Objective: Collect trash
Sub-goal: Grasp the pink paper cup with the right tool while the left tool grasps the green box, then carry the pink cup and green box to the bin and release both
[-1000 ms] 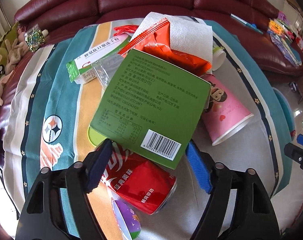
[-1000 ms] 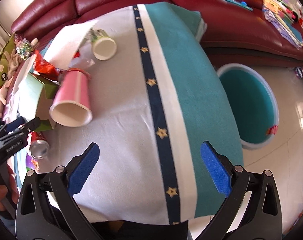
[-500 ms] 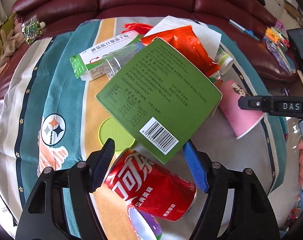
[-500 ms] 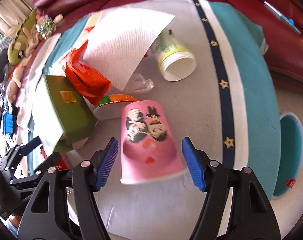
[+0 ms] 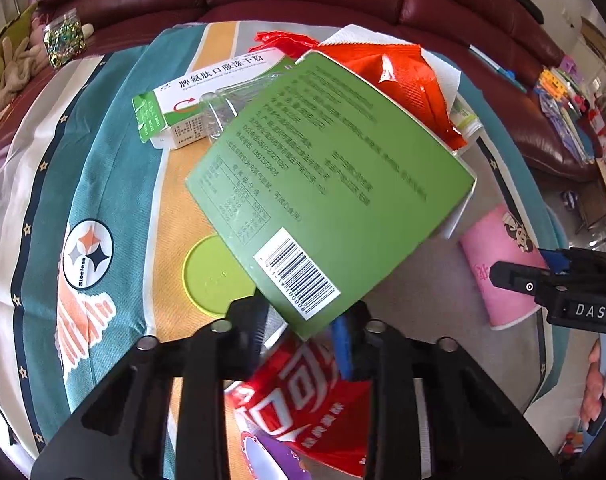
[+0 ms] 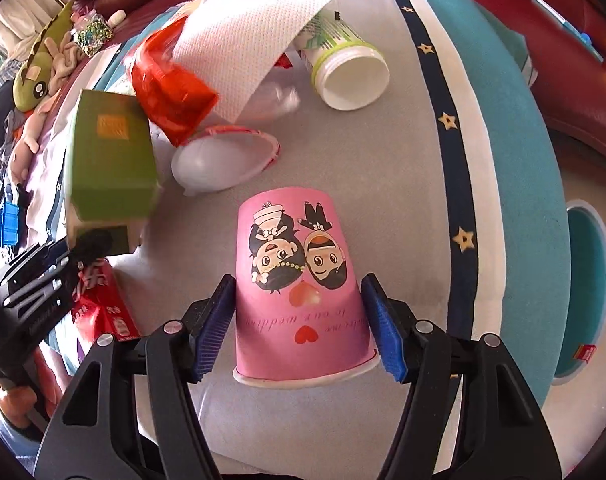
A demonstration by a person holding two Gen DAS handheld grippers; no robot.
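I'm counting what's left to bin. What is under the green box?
The green box overlaps a lime round lid, a clear plastic bottle and an orange wrapper; its near corner overhangs the red can. Anything beneath its middle is hidden.

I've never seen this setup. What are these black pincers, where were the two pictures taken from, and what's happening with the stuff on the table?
There is no robot. A person holds a two-finger gripper in each hand, and each one carries a wide-angle camera looking along its fingers. One picture comes from the left gripper, the other from the right gripper. Litter lies on a striped tablecloth: a red can, a paper towel, an orange wrapper and a white jar. Both pairs of jaws have just been closing. The left pinches a corner of the green box, and the right presses the sides of the pink cup.
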